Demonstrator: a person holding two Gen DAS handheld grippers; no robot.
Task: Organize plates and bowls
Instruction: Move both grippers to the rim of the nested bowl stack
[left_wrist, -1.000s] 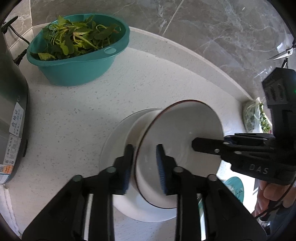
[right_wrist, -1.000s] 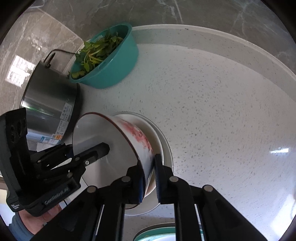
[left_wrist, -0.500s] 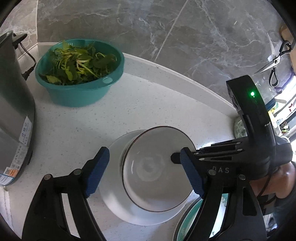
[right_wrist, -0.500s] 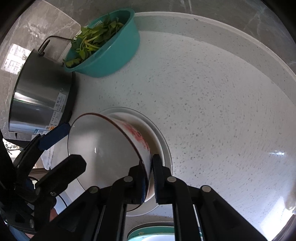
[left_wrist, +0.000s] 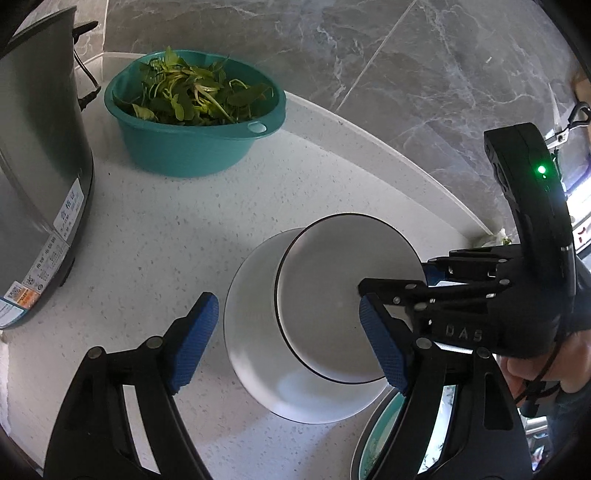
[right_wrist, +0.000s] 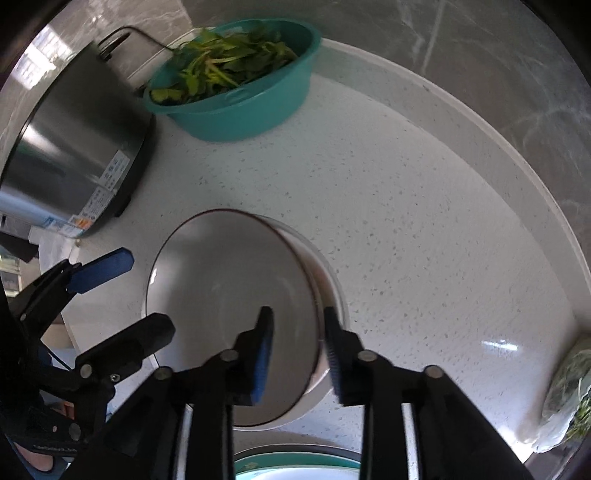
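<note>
On counter centre: white bowl (right_wrist: 229, 295) sits in white plate (left_wrist: 255, 369)
L claw (left_wrist: 288, 343): wide, nothing held
R claw (right_wrist: 299, 354): opening; pads straddle bowl rim, no press
Far left: teal basin (left_wrist: 192, 147) w/ greens

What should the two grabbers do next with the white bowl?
Probably pull both away. The white bowl already sits in the white plate; the left gripper is open, and the right gripper is opening, the rim between its pads untouched.

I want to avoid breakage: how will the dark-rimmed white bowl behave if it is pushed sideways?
The bowl looks glazed and stiff, so probably slippery and brittle. It sits in the white plate, so a push would likely slide it against the rim. The right tongs are opening around its wall, so nothing steadies it.
</note>
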